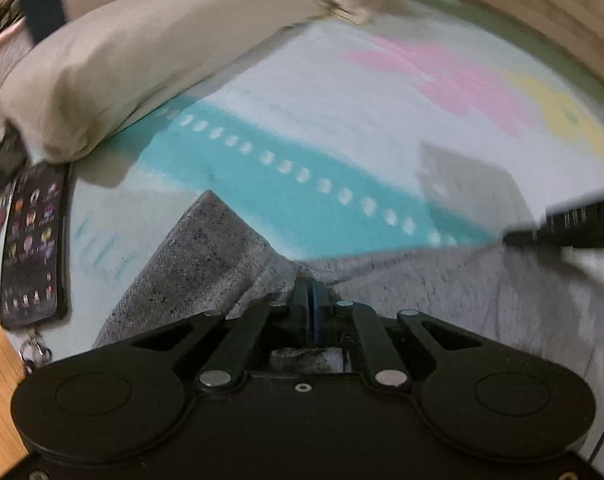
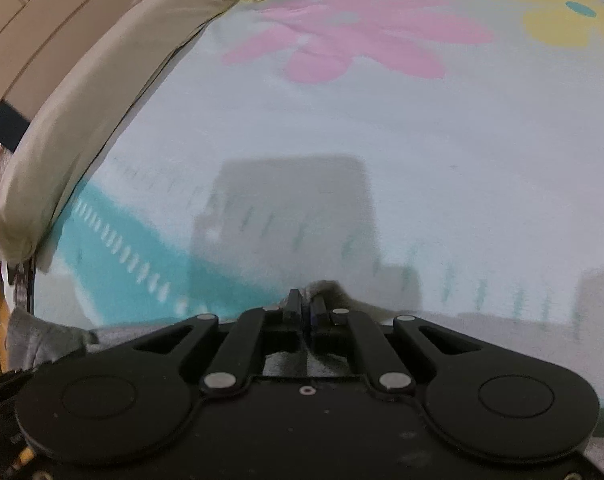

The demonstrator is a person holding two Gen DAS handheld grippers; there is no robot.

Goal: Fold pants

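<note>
The grey pants (image 1: 205, 252) lie on a pale bed sheet printed with flowers. My left gripper (image 1: 310, 286) is shut on an edge of the pants, the cloth bunched at its fingertips. My right gripper (image 2: 306, 298) is shut on another bunch of the grey pants (image 2: 49, 336), which hang below and to its left. In the left wrist view the right gripper (image 1: 574, 226) shows at the right edge, at the pants' far edge. Both views are motion-blurred.
A beige pillow (image 1: 141, 60) lies along the left and far side of the bed; it also shows in the right wrist view (image 2: 81, 92). A dark phone with stickers (image 1: 31, 248) lies at the left. The sheet (image 2: 422, 140) has a teal band, a pink and a yellow flower.
</note>
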